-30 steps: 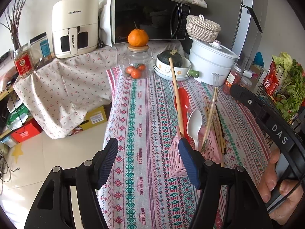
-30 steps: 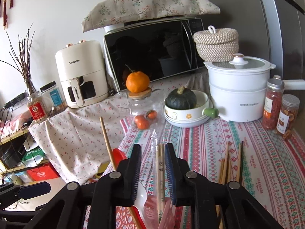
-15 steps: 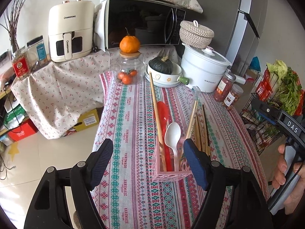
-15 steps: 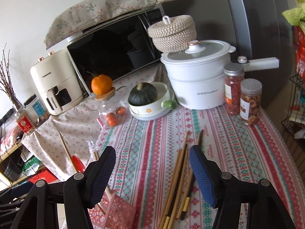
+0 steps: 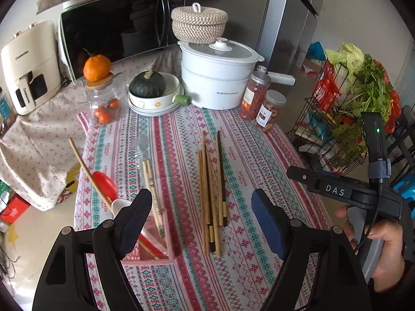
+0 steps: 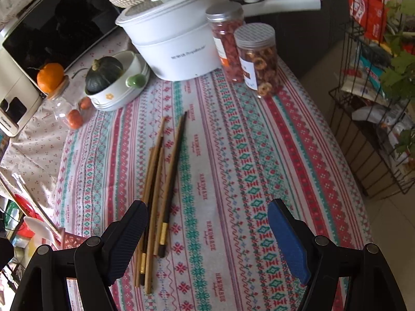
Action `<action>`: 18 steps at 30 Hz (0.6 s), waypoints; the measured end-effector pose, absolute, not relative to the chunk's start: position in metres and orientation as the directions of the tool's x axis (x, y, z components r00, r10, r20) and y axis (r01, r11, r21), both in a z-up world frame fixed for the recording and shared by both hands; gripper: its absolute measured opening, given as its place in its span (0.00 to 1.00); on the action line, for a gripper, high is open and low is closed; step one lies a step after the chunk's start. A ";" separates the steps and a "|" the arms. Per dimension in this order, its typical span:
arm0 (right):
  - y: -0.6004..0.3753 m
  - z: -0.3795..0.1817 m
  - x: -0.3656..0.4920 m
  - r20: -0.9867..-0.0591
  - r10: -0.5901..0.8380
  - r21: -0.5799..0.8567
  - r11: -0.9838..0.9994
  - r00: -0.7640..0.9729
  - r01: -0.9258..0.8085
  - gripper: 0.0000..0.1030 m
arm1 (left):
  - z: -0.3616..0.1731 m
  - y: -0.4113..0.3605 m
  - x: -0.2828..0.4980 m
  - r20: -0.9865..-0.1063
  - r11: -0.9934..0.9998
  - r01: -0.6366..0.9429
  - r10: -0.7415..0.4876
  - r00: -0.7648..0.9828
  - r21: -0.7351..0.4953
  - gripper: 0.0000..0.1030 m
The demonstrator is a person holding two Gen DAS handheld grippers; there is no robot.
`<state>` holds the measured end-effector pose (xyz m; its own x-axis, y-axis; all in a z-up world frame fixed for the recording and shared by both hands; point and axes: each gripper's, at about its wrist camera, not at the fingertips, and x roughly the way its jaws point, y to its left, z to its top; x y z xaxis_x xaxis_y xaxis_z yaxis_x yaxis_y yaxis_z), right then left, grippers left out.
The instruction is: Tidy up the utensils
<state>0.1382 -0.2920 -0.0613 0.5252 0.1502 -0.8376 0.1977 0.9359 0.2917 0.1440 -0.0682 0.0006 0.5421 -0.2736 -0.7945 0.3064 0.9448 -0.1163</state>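
Pink holder (image 5: 155, 243) with upright utensils sits by my table's (image 5: 259, 176) left edge. Wooden chopsticks (image 5: 211, 197) lie mid-table, long axis toward the pot (image 5: 218, 77); bare cloth runs right to the edge. My left gripper (image 5: 201, 220) and right gripper (image 6: 207, 235) are opening, nothing between them.

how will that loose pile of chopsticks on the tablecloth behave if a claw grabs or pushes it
The chopsticks look thin and rigid, so probably light and stiff. They lie loose and overlapping, so a push would likely scatter or roll some. One pinch may catch only a few, and smooth sticks could slip between the pads.
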 end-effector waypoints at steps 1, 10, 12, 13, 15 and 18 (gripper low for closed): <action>-0.298 -0.065 0.138 -0.843 0.151 0.294 0.933 0.516 0.208 0.79 | -0.002 -0.078 0.152 -0.802 0.944 0.306 -0.276 0.530 -0.122 0.79; -0.329 -0.093 0.143 -0.886 0.169 0.305 0.914 0.431 0.269 0.79 | -0.067 -0.137 0.245 -0.890 0.973 0.214 -0.168 0.425 -0.081 0.42; -0.333 -0.097 0.144 -0.890 0.168 0.303 0.913 0.424 0.274 0.79 | -0.086 -0.141 0.266 -0.902 0.980 0.179 -0.157 0.401 -0.091 0.28; -0.335 -0.098 0.144 -0.892 0.169 0.303 0.912 0.419 0.277 0.79 | -0.095 -0.143 0.276 -0.905 0.983 0.161 -0.147 0.398 -0.089 0.22; -0.338 -0.103 0.145 -0.894 0.178 0.310 0.908 0.411 0.282 0.79 | -0.111 -0.145 0.295 -0.910 0.987 0.130 -0.135 0.391 -0.091 0.17; -0.338 -0.110 0.146 -0.902 0.191 0.309 0.912 0.387 0.271 0.79 | -0.133 -0.151 0.318 -0.915 0.990 0.098 -0.131 0.381 -0.101 0.12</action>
